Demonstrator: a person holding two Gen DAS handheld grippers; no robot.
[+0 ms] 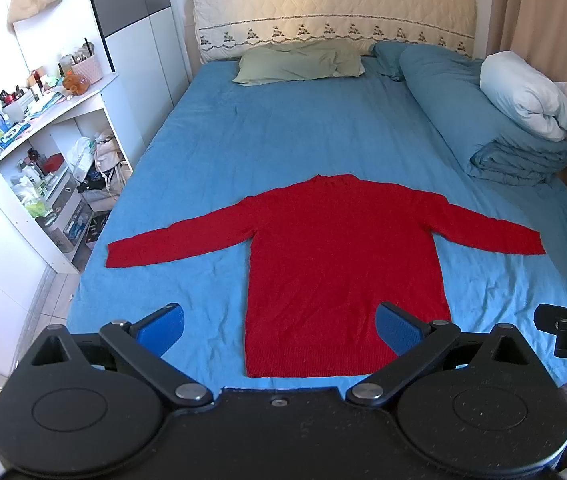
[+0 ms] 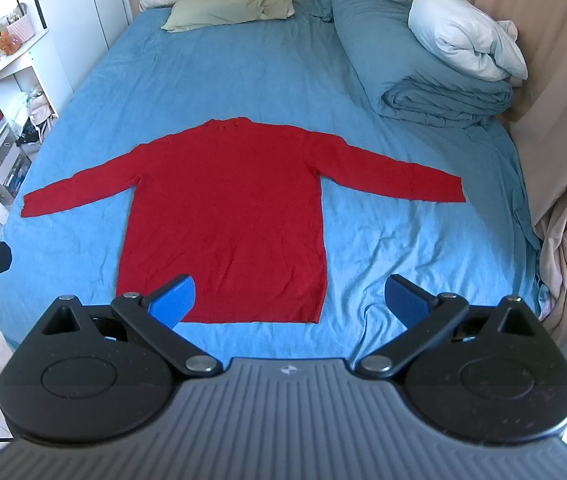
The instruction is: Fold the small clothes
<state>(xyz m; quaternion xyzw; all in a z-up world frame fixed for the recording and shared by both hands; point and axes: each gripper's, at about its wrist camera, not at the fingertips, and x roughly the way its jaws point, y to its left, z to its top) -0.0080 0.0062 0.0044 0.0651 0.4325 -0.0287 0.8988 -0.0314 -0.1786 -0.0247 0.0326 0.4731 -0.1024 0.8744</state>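
Two tools hover spread wide and empty, left tool [image 1: 281, 330] and right tool [image 2: 291, 300]; red knitted long-sleeved sweater [image 2: 223, 204] lies flat on blue-sheeted bed [image 2: 223, 80], sleeves outstretched; likely soft, light, floppy; best pinched at cuffs or hem corners.
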